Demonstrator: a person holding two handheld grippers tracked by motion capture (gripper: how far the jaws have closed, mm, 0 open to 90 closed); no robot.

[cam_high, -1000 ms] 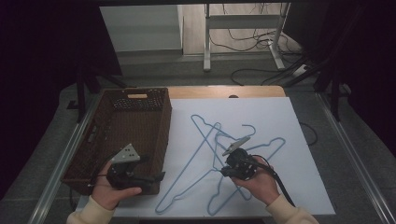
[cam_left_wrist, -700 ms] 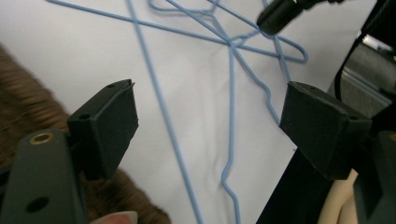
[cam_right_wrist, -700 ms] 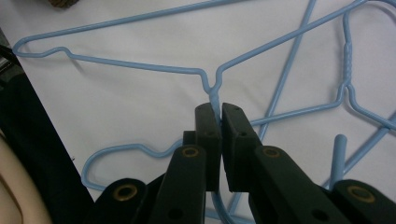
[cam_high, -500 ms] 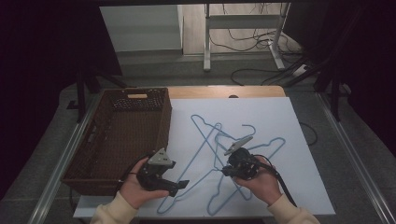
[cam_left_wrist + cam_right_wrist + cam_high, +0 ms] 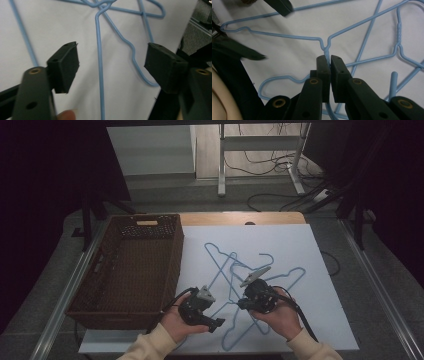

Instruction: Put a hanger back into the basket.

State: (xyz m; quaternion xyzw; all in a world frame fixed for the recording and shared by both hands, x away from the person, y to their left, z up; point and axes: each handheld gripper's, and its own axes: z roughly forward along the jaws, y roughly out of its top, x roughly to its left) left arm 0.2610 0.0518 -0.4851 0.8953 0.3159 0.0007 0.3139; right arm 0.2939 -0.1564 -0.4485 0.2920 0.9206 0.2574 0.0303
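On the desk lies a big white sheet (image 5: 300, 250) that covers most of the top, with a strip of bare wood showing along the far edge. A brown woven basket (image 5: 95, 280) sits at the left edge of the desk, just beside the sheet. I cannot see anything inside it.

Blue wire hangers (image 5: 227, 270) lie in a tangled pile on the middle of the sheet, crossing over each other. They reach down toward the near edge.

Two hands come in at the near edge. The left gripper (image 5: 212, 317) is held low over the sheet, close to the basket's near right corner. Its jaws are spread wide apart, and one straight blue wire runs between them without touching either pad (image 5: 63, 65). The right gripper (image 5: 329, 61) is just beside it, over the pile. Its jaws are pressed together, pinching the twisted neck of a hanger (image 5: 287, 37), right below where the two arms of that hanger meet.

Beyond the far edge the floor is grey. A metal stand (image 5: 260, 155) is there, and black cables (image 5: 280, 200) curl around on the floor. Both sides of the room are very dark.
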